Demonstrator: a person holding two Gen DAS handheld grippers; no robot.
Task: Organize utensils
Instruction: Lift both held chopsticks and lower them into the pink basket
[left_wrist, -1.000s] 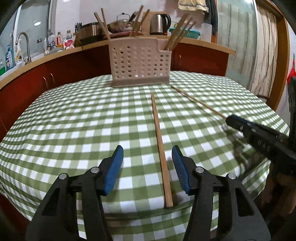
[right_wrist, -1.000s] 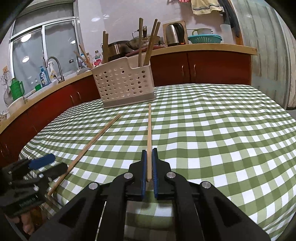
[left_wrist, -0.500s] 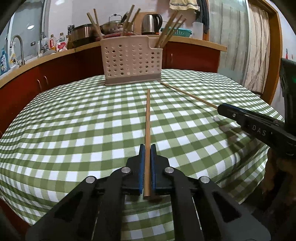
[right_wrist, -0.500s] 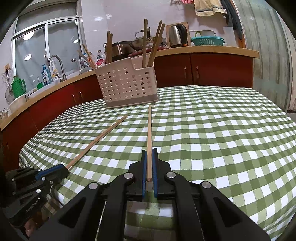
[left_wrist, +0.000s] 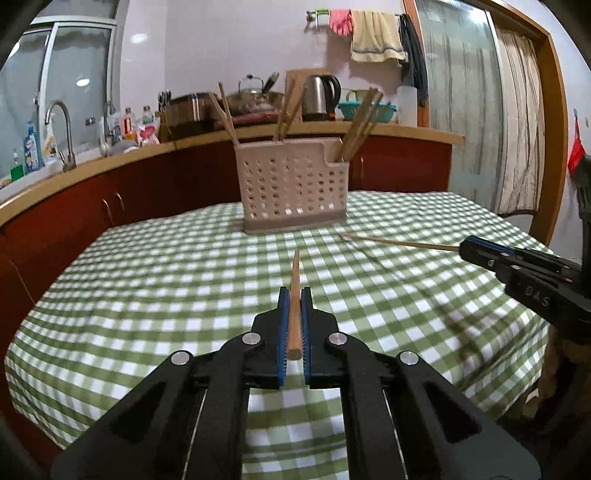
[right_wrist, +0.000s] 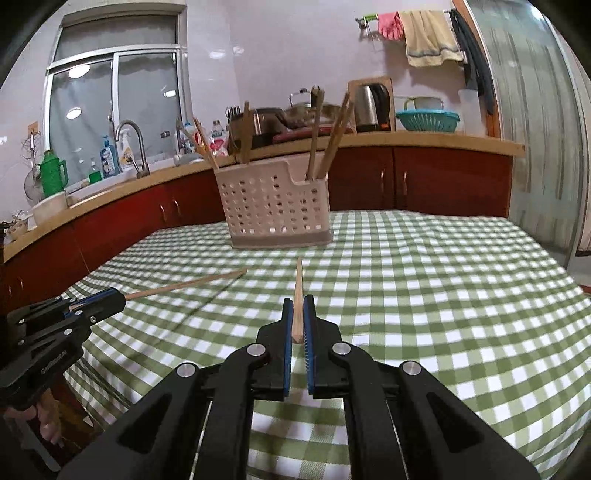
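Note:
My left gripper (left_wrist: 294, 295) is shut on a wooden chopstick (left_wrist: 295, 284) and holds it above the green checked table, tip toward the beige perforated utensil holder (left_wrist: 293, 192). My right gripper (right_wrist: 298, 302) is shut on a second chopstick (right_wrist: 298, 288), also raised and pointing at the holder (right_wrist: 275, 206). Several chopsticks stand in the holder. Each gripper shows in the other's view: the right one (left_wrist: 465, 249) with its chopstick (left_wrist: 399, 242), the left one (right_wrist: 118, 295) with its chopstick (right_wrist: 188, 284).
The round table (left_wrist: 147, 295) has a green checked cloth. Behind it runs a red-cabinet counter (right_wrist: 424, 177) with a sink tap (right_wrist: 131, 144), bottles, pots, a kettle (left_wrist: 321, 98) and a teal basket (right_wrist: 428, 120). A door with a curtain (left_wrist: 517, 129) is at the right.
My left gripper shut on the chopstick on the table. Both grippers have since lifted their chopsticks off the cloth, tips toward the holder.

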